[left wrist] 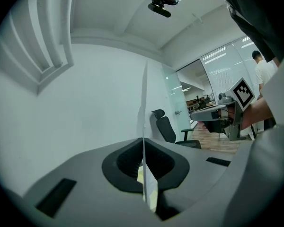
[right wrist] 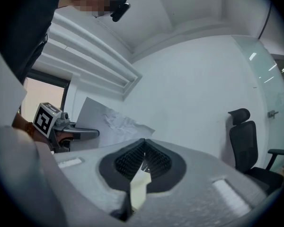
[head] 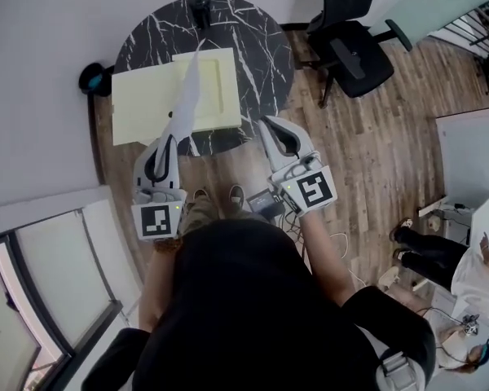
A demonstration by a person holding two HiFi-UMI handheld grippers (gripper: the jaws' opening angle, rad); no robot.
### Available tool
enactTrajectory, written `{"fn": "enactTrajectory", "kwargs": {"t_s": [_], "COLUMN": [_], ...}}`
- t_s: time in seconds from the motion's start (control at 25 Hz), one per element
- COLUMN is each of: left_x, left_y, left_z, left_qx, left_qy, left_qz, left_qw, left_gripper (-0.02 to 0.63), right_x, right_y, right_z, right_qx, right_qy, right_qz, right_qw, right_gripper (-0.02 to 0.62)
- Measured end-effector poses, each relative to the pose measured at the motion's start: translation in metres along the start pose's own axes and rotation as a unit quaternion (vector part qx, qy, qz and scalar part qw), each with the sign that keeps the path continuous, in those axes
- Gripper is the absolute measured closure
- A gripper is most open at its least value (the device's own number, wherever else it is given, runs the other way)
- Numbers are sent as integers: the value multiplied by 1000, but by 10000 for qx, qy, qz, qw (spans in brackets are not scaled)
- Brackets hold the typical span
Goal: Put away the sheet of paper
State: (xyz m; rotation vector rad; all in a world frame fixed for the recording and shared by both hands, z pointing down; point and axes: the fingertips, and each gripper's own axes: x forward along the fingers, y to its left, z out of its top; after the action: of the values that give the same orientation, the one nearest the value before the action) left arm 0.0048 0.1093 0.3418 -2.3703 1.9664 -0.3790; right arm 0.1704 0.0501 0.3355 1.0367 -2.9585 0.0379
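The sheet of paper (head: 184,96) is up in the air, standing on edge over the open case (head: 138,104), so it's not put away yet; lowering it in and closing up look to be what's left. It's thin and whitish, with crumpled creases. The left gripper (head: 165,143) pinches its lower edge tight, and the right gripper (head: 266,125) is pressed together on nothing. The case is pale yellow, flat and rectangular, overhanging the left edge of the round, black, white-veined table (head: 253,39)
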Motion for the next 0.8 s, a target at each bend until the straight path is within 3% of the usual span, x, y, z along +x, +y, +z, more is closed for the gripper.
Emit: {"fn": "enactTrajectory", "kwargs": {"t_s": [0.24, 0.44, 0.8], "left_x": [15, 32, 76], "left_y": [21, 40, 79], "left_z": [-8, -35, -54], "left_qx": [34, 172, -256], "left_qy": [133, 16, 216], "left_qz": [185, 99, 0], "left_qw": [9997, 9998, 9994], "left_gripper": [597, 597, 597], "right_x": [1, 2, 44], "right_y": [-18, -25, -27], "right_z": [-8, -15, -9], "right_qx": [79, 80, -133], "right_qy": [24, 107, 328], "right_qz": [-68, -268, -402], "right_qw": [9999, 9996, 9986], "right_gripper": [598, 598, 598]}}
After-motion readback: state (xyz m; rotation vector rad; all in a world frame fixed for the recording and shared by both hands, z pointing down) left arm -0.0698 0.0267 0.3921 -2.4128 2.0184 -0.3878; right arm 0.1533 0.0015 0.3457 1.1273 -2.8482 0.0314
